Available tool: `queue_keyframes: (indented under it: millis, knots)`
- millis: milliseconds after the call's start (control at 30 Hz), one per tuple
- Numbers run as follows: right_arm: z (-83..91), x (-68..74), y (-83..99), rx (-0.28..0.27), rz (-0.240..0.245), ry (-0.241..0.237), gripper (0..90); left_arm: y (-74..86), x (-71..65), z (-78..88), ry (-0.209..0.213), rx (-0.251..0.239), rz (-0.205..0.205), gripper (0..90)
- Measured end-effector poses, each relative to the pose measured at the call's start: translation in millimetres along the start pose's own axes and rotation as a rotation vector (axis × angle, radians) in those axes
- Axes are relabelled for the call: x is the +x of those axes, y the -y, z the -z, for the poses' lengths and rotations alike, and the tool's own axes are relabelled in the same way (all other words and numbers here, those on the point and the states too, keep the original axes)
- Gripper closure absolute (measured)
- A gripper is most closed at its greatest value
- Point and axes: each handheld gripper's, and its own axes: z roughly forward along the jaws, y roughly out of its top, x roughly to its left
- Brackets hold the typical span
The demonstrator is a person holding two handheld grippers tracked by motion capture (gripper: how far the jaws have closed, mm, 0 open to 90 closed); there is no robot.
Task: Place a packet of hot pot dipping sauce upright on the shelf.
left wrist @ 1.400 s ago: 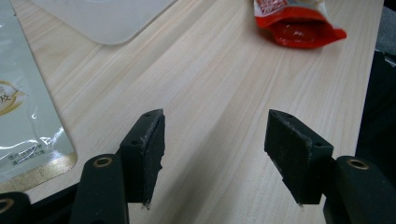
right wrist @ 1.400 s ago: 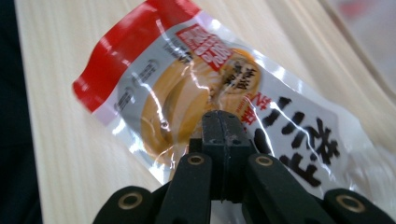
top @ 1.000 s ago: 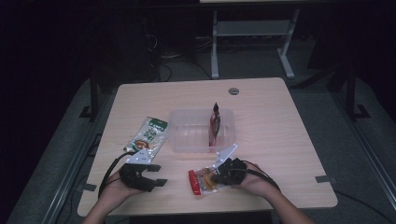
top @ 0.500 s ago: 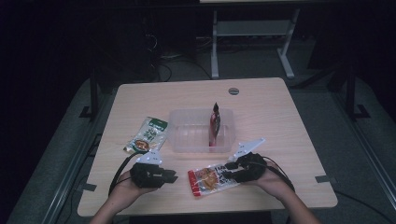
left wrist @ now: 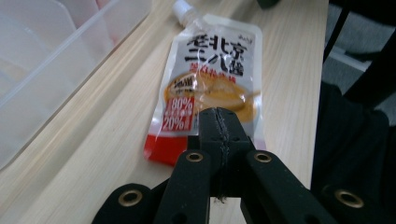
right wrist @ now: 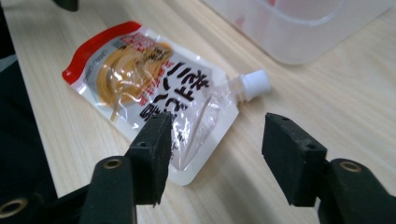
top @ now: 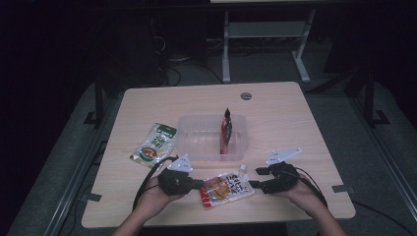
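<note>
A spouted food pouch [top: 227,187] with orange print and a red bottom edge lies flat near the table's front edge. My left gripper [top: 200,185] points right at it. In the left gripper view its jaws [left wrist: 219,114] have just been closing and now meet over the red end of the pouch [left wrist: 212,70], with nothing seen pinched between them. My right gripper [top: 254,178] sits just right of the pouch. Its jaws [right wrist: 215,154] have just been opening and stand apart, off the pouch [right wrist: 140,79], whose white cap [right wrist: 254,83] lies beyond them.
A clear plastic container [top: 196,142] stands mid-table with a red pouch [top: 226,129] upright inside it. A green pouch [top: 155,143] lies flat to the container's left. Near the far edge is a round cable hole [top: 246,95]. The container's wall [left wrist: 56,56] rises close behind the pouch.
The right gripper has let go of the spouted pouch, opened and drawn off to the right. The left gripper has slid right up to the pouch and shut.
</note>
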Motion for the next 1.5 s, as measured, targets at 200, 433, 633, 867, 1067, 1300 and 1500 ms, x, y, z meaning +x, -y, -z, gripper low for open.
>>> queue_keyframes:
  millis: [200, 433, 633, 867, 1067, 1300, 1500]
  knots:
    - [-2.3, 1.7, 3.1, 0.01, -0.005, 0.001, 38.2, 0.6, 1.4, -14.8, 0.016, 0.047, -0.031, 89.5]
    - [-5.3, 6.3, 12.2, 0.034, -0.032, -0.013, 35.5, 2.4, 5.2, -25.9, 0.047, 0.12, -0.053, 89.5]
    - [-4.6, 0.5, 13.9, 0.014, -0.072, -0.017, 35.4, 4.1, 7.0, -33.5, 0.042, 0.164, -0.055, 89.6]
    - [-10.8, -1.0, 11.2, 0.02, -0.084, -0.041, 35.5, 4.6, 7.4, -37.5, 0.037, 0.178, -0.054, 89.7]
    - [-19.0, -3.3, 6.9, 0.029, -0.093, -0.073, 36.4, 5.0, 6.7, -38.4, 0.032, 0.176, -0.048, 89.8]
    - [-27.8, -5.6, 6.1, 0.05, -0.111, -0.103, 37.2, 5.0, 6.4, -38.5, 0.029, 0.178, -0.049, 89.7]
    - [-31.0, -4.1, 5.8, 0.054, -0.107, -0.116, 38.3, 5.5, 6.9, -38.6, 0.031, 0.174, -0.048, 89.8]
